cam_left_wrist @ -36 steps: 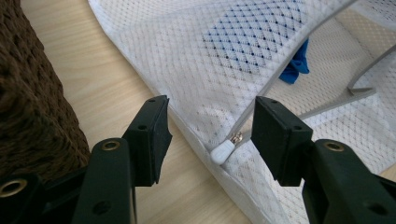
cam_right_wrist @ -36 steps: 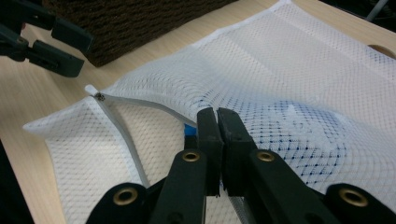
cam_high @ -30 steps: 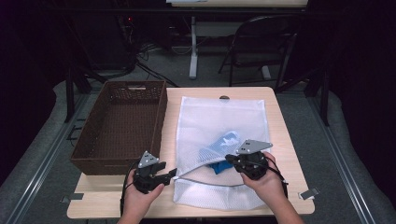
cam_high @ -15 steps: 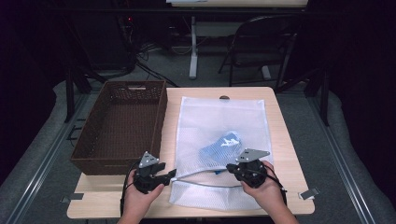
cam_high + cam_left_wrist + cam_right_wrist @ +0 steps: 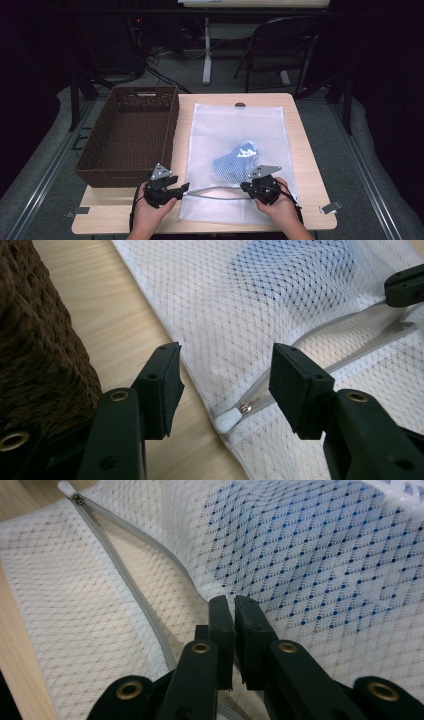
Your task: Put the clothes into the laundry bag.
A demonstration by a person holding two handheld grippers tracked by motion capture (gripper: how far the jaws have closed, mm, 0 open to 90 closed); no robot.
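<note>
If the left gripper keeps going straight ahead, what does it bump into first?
Probably the white zipper pull at the edge of the mesh bag; it lies between the open left gripper jaws, just ahead.

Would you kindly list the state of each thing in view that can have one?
Mesh laundry bag: flat on the table, zipper open.
Zipper pull: at the bag's corner, between the left jaws, not gripped.
Blue garment: inside the bag.
Wicker basket: empty.
Left gripper: open.
Right gripper: shut on the mesh at the zipper edge.
</note>
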